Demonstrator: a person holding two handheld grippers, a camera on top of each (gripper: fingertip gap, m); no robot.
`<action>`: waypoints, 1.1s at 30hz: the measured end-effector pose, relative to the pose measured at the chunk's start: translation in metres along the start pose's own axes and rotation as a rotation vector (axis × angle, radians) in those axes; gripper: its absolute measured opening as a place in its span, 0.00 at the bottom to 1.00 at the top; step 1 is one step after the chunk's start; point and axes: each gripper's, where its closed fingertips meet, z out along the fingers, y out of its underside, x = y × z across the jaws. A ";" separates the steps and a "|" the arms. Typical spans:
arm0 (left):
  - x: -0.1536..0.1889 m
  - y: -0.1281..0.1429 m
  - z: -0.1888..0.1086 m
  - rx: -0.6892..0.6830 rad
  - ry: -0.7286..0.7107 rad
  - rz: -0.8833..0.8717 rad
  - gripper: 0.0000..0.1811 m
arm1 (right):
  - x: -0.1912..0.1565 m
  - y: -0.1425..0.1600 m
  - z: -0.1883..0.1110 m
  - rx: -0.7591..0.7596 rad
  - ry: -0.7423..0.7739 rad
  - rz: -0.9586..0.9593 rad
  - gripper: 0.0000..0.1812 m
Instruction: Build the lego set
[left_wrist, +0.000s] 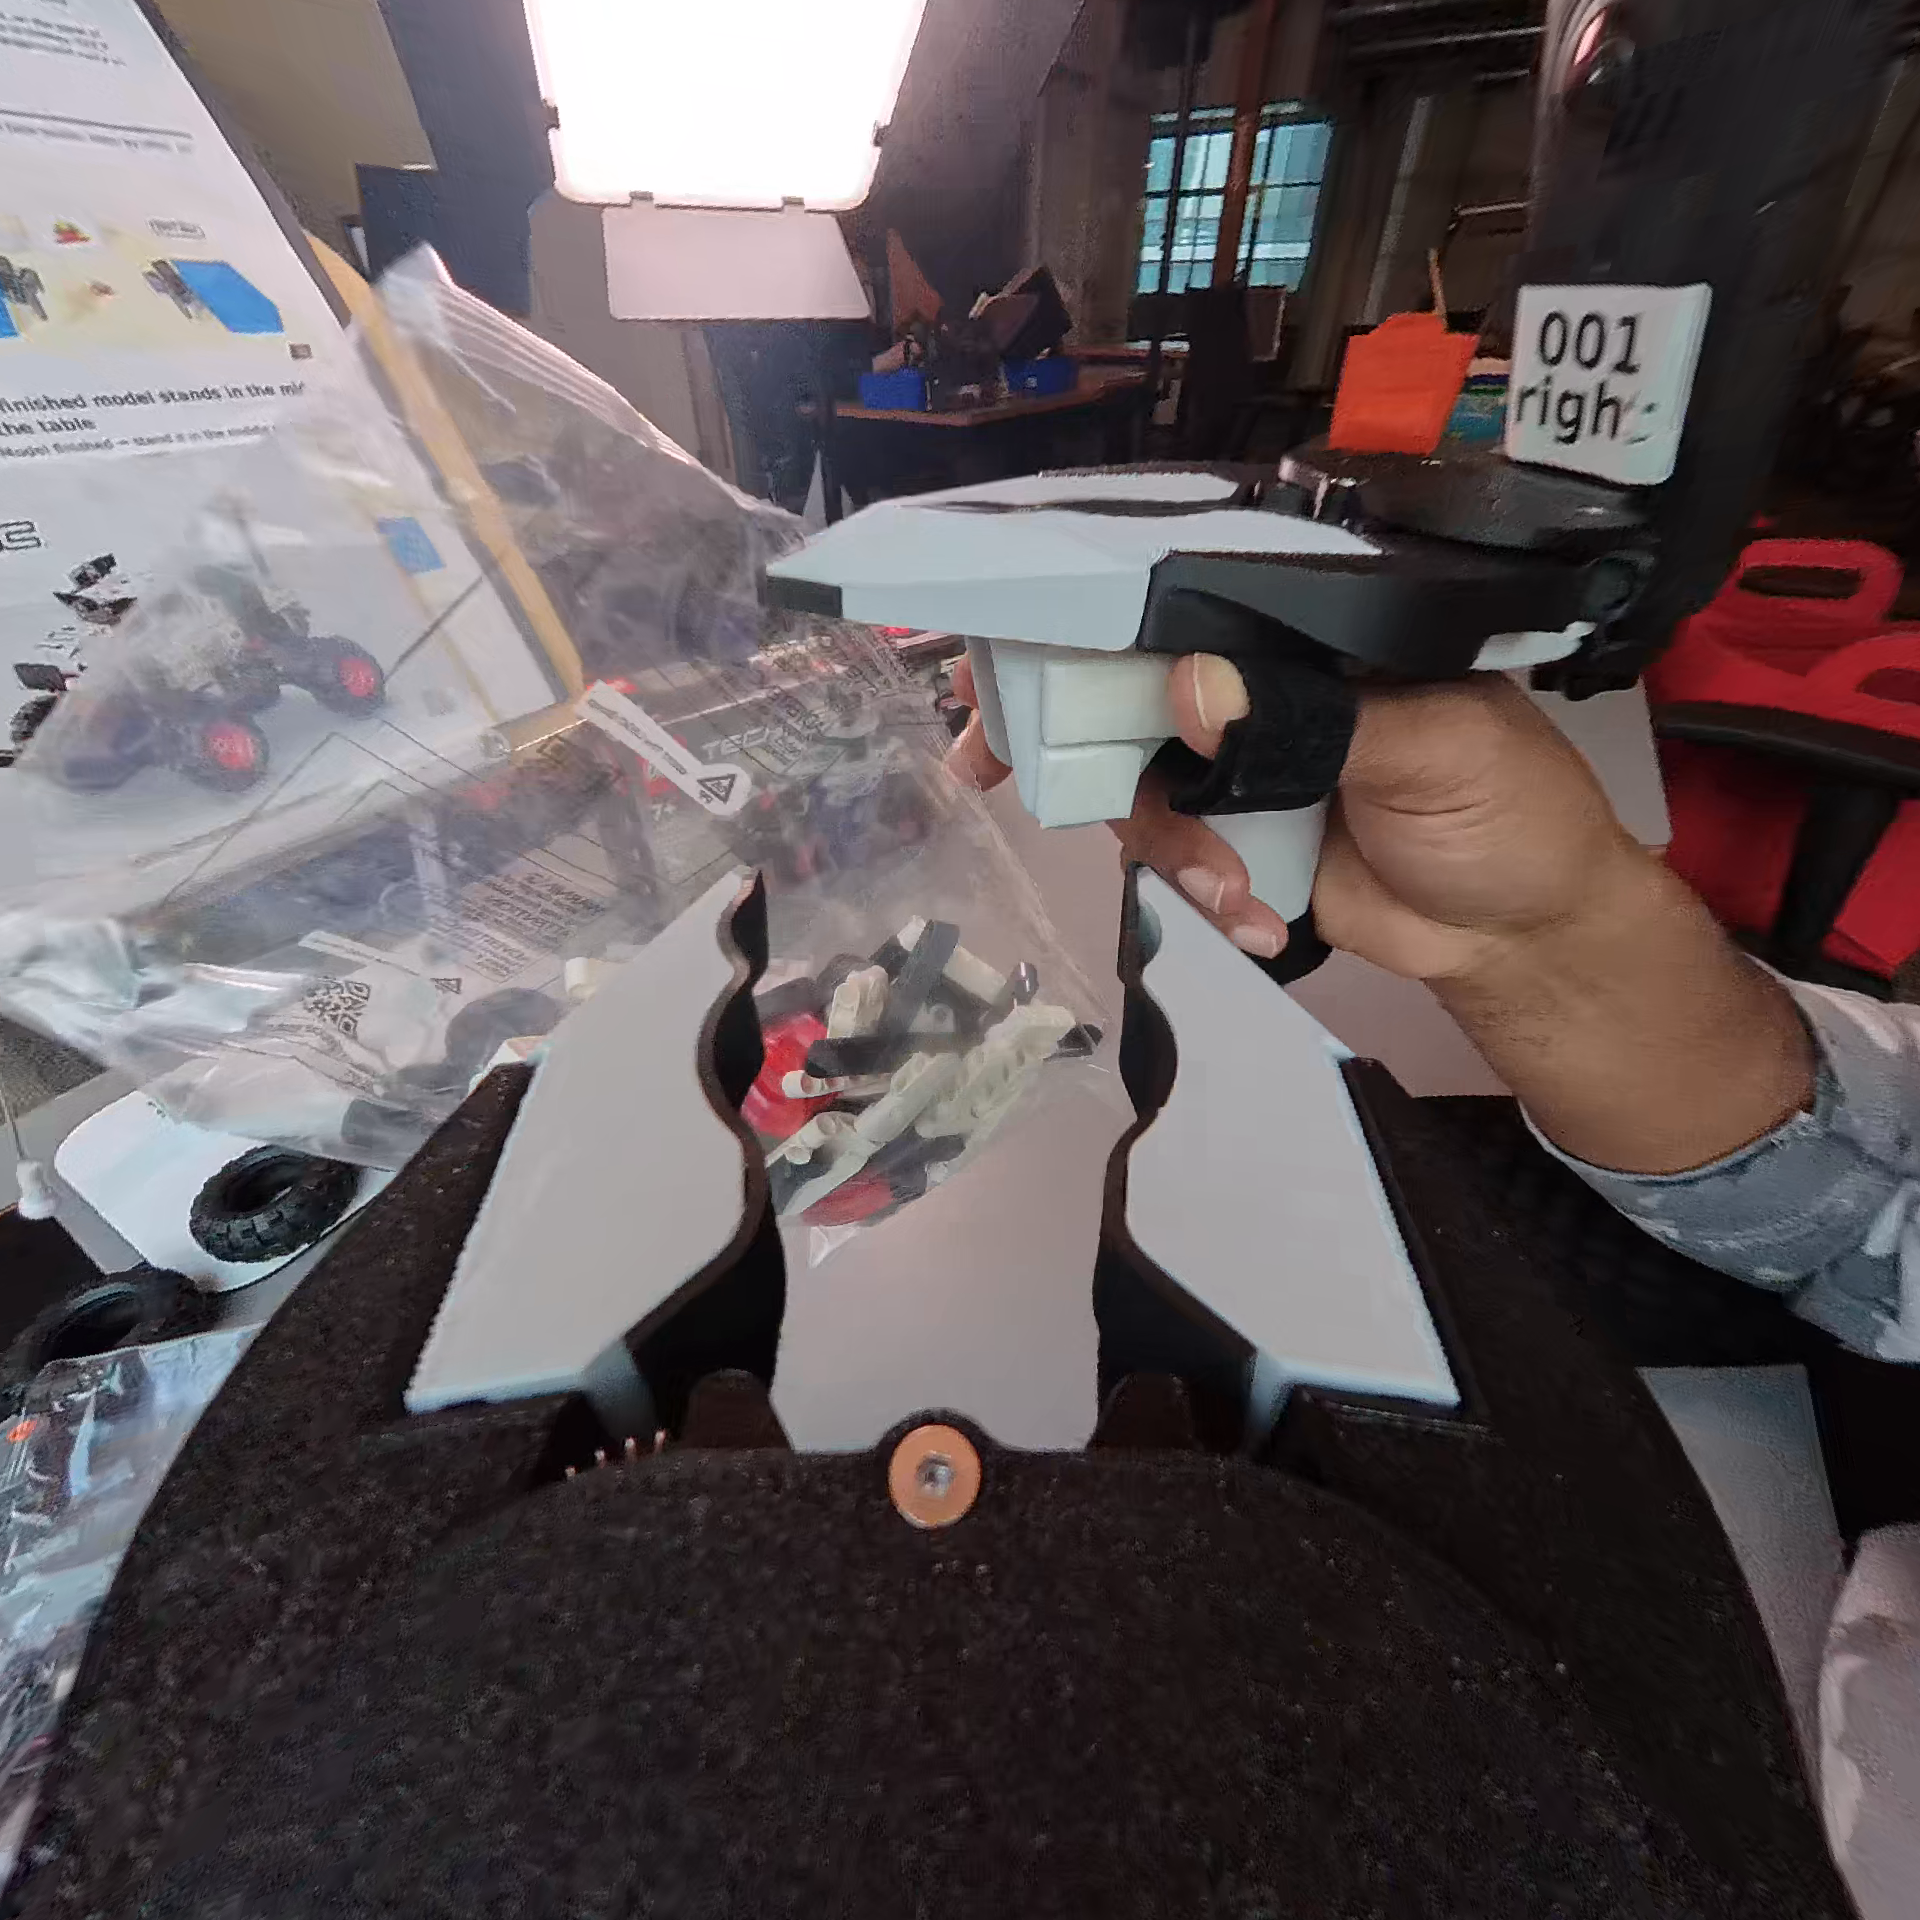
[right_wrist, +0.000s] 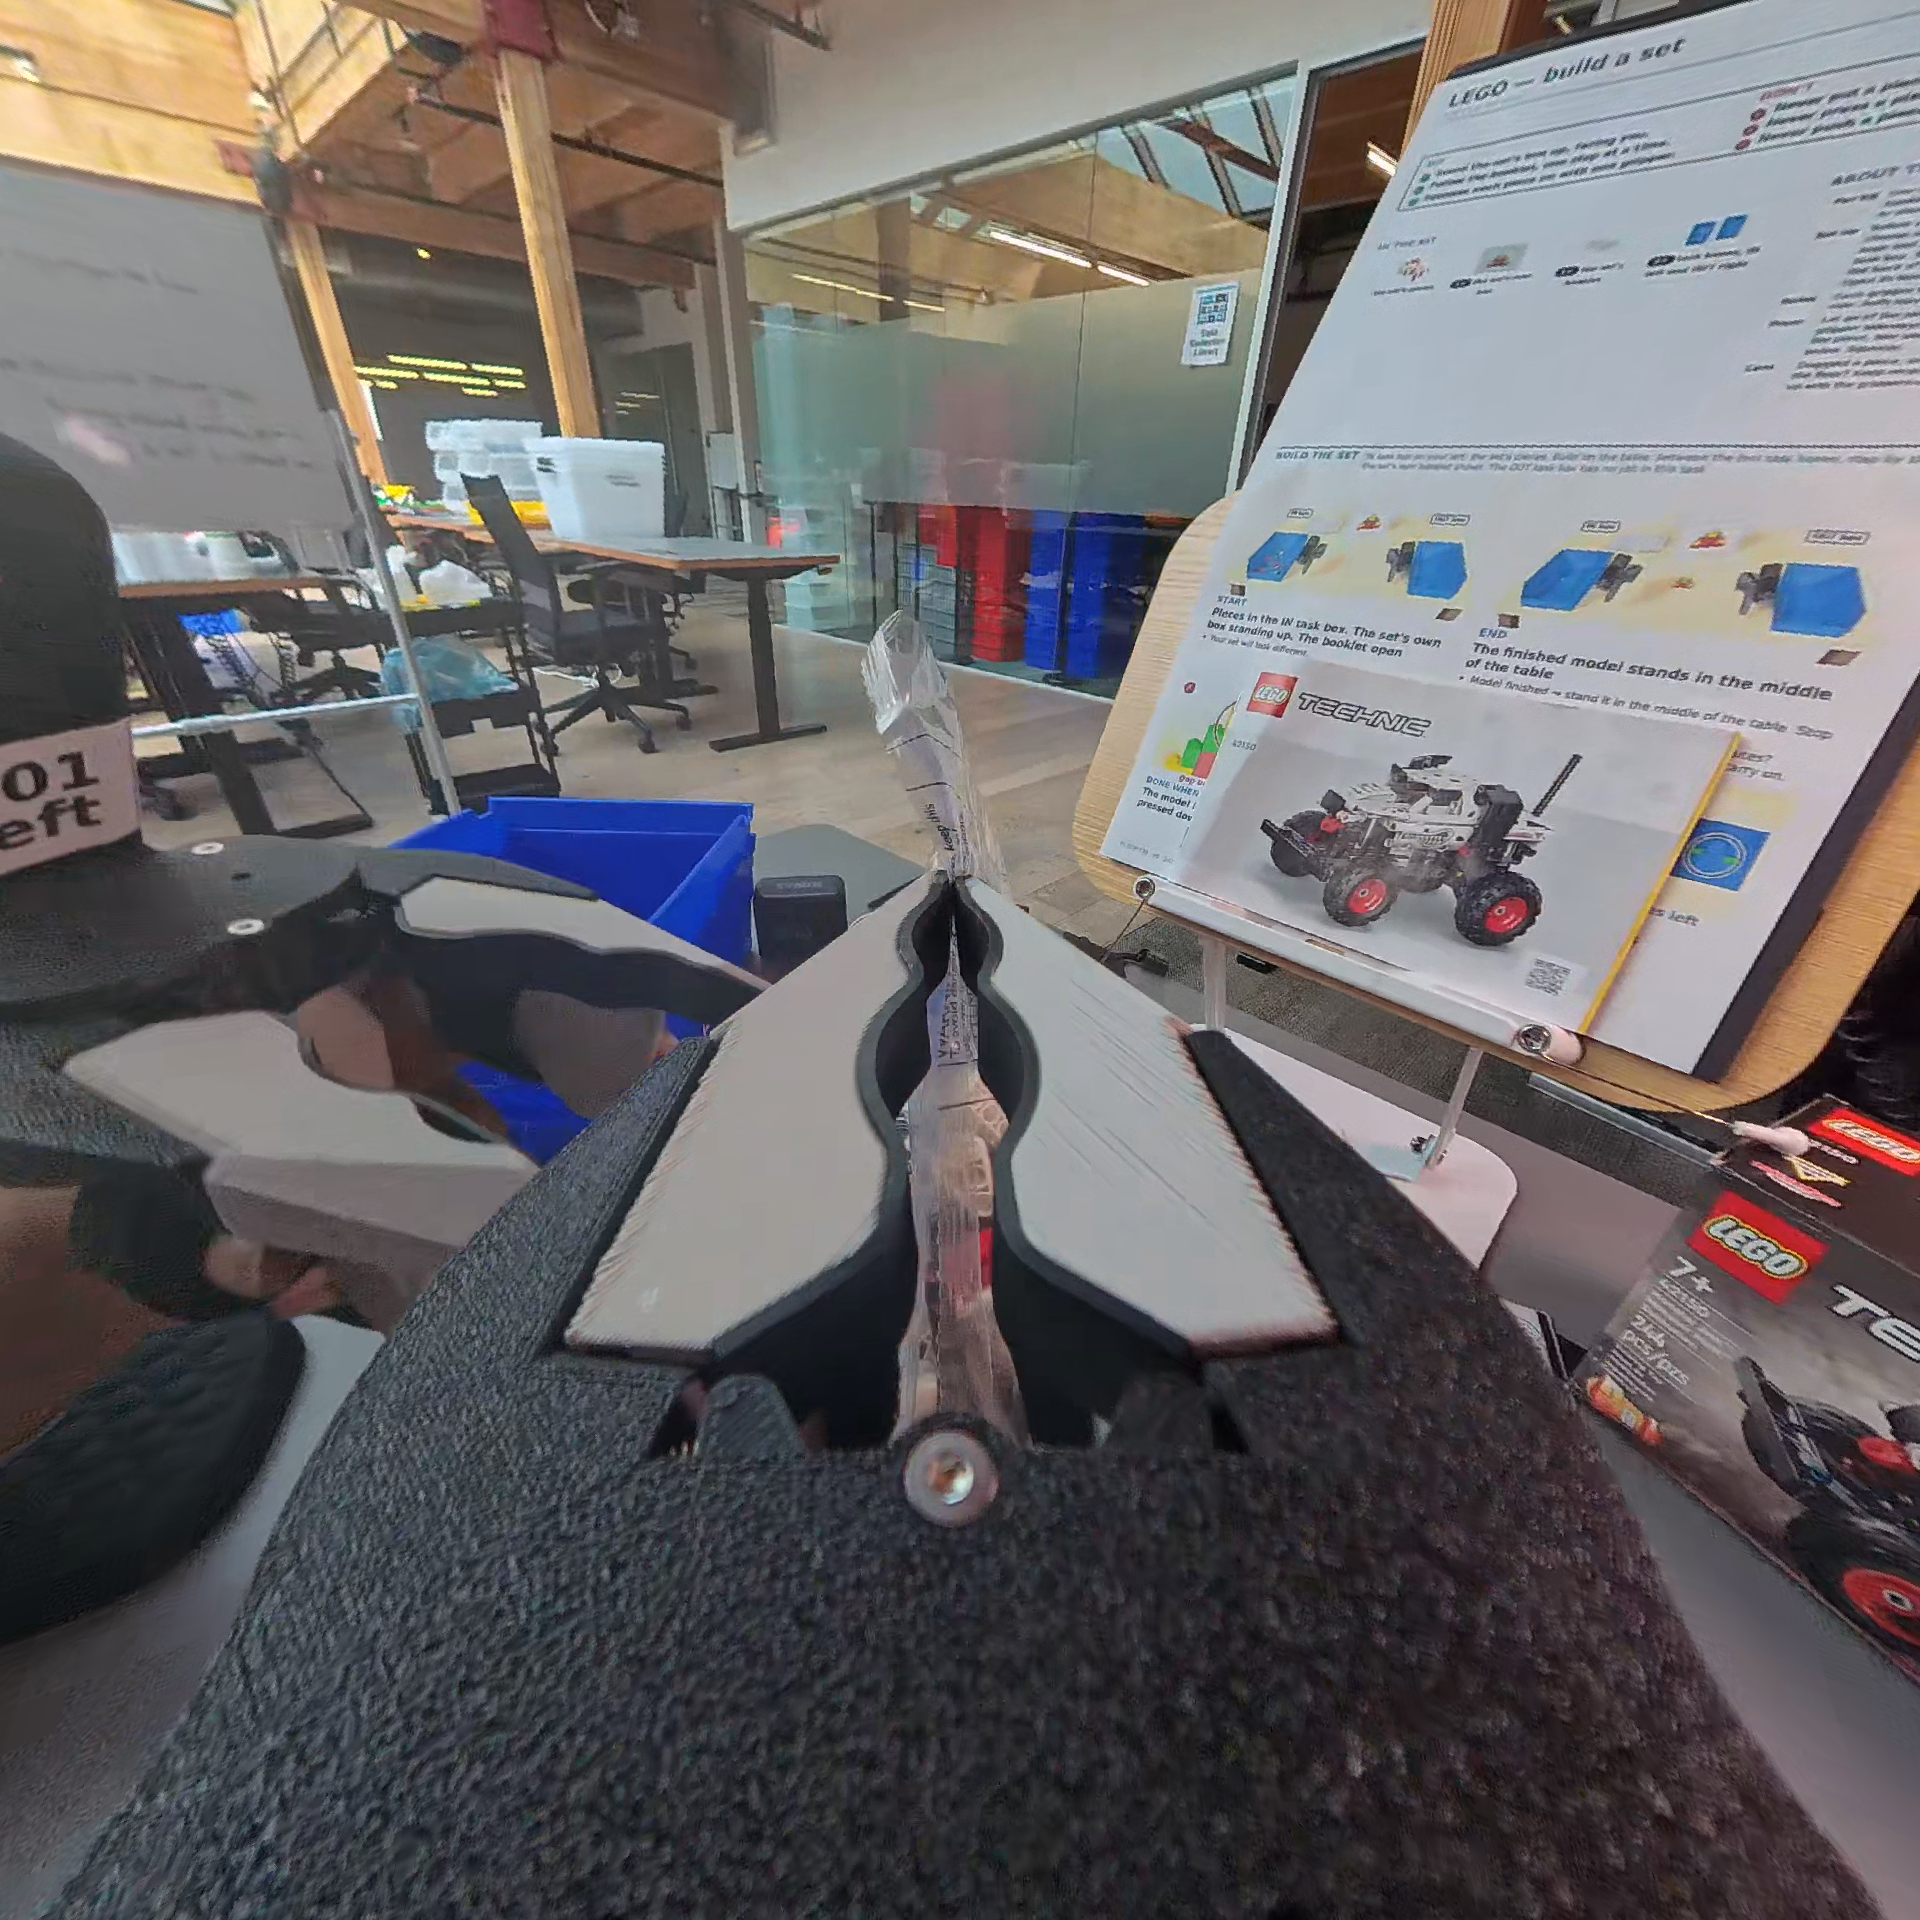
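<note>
A clear plastic bag (left_wrist: 914, 1081) of white, black and red Lego pieces hangs in front of me, with the pieces settled in its lower corner. My right gripper (left_wrist: 805, 592), held by a hand, is shut on the bag's upper part. In the right wrist view the right gripper (right_wrist: 951, 899) pinches the bag (right_wrist: 920, 707), whose top sticks up past the tips. My left gripper (left_wrist: 940, 914) is open, its jaws set wide on either side of the bag's lower corner, not touching it. One of its fingers (right_wrist: 540, 920) shows at the left of the right wrist view.
A wooden stand holds an instruction sheet and the set's booklet (right_wrist: 1455, 831). The Lego box (right_wrist: 1787, 1351) lies at the right. A blue bin (right_wrist: 644, 862) stands behind the left gripper. Black tyres (left_wrist: 265, 1200) and another bag (left_wrist: 62, 1455) lie on the pale table (left_wrist: 935, 1309). There is about 6 cm between the tips of the two grippers.
</note>
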 end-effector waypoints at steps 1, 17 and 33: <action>0.000 0.006 0.010 -0.009 -0.030 -0.006 0.41 | -0.002 0.001 0.002 -0.006 0.002 -0.003 0.00; -0.002 0.021 0.015 -0.049 0.102 0.105 0.00 | -0.024 0.010 -0.012 -0.147 -0.192 -0.073 0.00; 0.067 0.084 -0.089 -0.561 0.916 0.071 0.00 | -0.099 0.043 -0.102 -0.201 -0.968 -0.203 0.25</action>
